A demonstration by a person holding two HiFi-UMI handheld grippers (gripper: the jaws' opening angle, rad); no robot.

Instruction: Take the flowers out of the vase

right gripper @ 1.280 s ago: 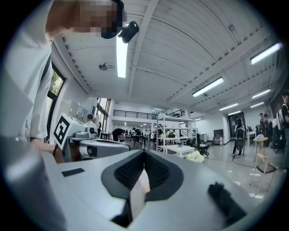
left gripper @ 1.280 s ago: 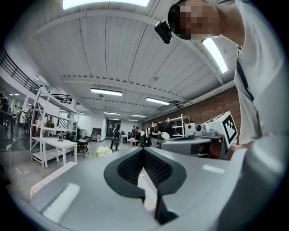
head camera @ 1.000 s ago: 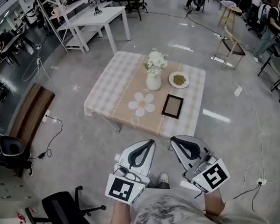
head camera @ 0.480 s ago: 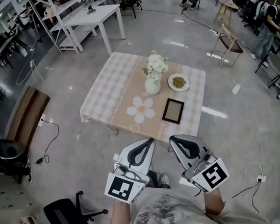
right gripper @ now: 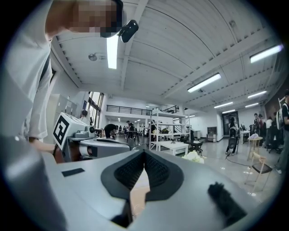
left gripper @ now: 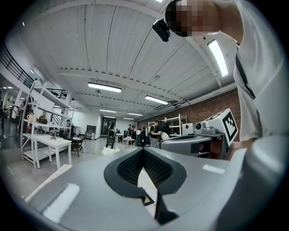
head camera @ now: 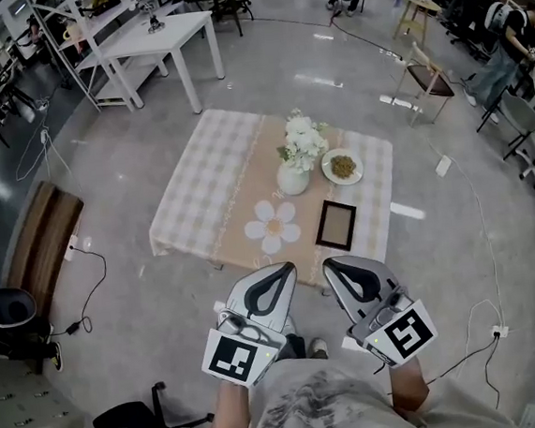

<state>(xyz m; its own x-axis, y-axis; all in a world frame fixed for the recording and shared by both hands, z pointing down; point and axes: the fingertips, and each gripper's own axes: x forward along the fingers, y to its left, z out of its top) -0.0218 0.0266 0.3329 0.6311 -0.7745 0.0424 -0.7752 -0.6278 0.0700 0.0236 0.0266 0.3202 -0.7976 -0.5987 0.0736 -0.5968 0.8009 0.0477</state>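
Okay so, quick update: I'm walking up to the table [head camera: 189, 183], and over the last second it's slid a bit closer in the head view. The near edge of the checked cloth now nearly lines up with my tips in that view. The grippers themselves haven't changed. My left gripper [head camera: 275, 275] and right gripper [head camera: 337, 267] sit side by side in front of me, pointing level, both clenched tight on nothing. The flowers [head camera: 304, 139], a white bunch, are still standing in the white vase [head camera: 292, 178] around the middle of the table. Just beside it is a plate [head camera: 358, 167] of something green, with a dark picture frame [head camera: 335, 225] and a flower-shaped mat [head camera: 273, 227] nearer me. So nothing's grabbed yet. I reckon this is still the approach, and I'd need to get closer and open a jaw before going for the stems.
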